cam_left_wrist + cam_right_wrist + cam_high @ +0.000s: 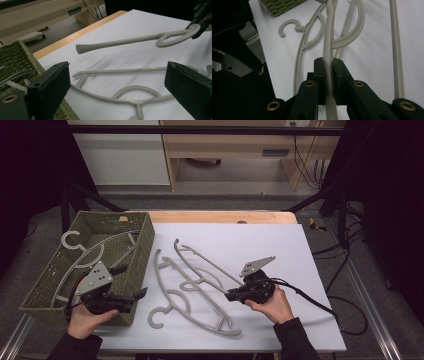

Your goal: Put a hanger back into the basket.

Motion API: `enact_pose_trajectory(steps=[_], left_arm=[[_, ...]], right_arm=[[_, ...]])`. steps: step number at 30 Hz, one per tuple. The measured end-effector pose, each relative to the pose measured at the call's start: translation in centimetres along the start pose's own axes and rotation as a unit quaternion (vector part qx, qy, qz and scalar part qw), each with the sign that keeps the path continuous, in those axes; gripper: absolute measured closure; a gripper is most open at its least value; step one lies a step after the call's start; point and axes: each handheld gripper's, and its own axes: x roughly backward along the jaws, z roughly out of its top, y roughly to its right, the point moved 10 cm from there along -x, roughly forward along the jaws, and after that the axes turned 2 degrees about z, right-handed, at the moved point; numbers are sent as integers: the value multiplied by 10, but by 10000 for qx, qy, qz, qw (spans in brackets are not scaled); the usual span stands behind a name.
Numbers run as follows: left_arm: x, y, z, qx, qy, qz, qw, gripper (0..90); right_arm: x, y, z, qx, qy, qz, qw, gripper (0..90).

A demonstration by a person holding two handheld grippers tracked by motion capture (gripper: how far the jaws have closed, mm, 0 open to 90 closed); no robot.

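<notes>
**Hanger lifted from the sheet, basket not yet reached**

Hanger (329, 45), grey plastic, is clamped between the jaws of the right gripper (231, 296); the pads press on its thin rim from both sides, as the right gripper view shows. In the left gripper view this hanger (130, 41) hangs clear of the white sheet (280, 250), one arm pointing toward the far left.

The right gripper sits at the near right of the table, held in the person's right hand (272, 306). Just left of it, two more hangers (175, 290) lie flat on the sheet, overlapping one another.

The left gripper (131, 294) waits at the near left, beside the near right corner of the woven basket (142, 245). Its jaws stand wide apart with nothing between them.

One hanger (82, 255) already lies inside the basket, its hook over the far left rim.

Judged progress: early to middle. One hanger is stowed, one is in the grip and off the table, and two remain on the sheet. The held hanger probably has yet to travel left to the basket.
</notes>
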Motion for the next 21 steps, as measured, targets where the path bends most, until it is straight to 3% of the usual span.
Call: enact_pose_trajectory(steps=[6, 12, 18, 21], left_arm=[[-11, 17, -2, -377, -241, -202, 9988, 60], [-19, 30, -5, -558, -402, -384, 9969, 62], [-31, 44, -6, -873, -566, -545, 9931, 71], [-37, 49, -7, -1194, -715, -525, 9889, 76]], right_arm=[[2, -15, 5, 279, -92, 282, 9992, 830], [3, -24, 7, 436, -99, 447, 9980, 830], [5, -34, 8, 547, -108, 665, 9962, 830], [5, -37, 8, 536, -114, 734, 9958, 831]])
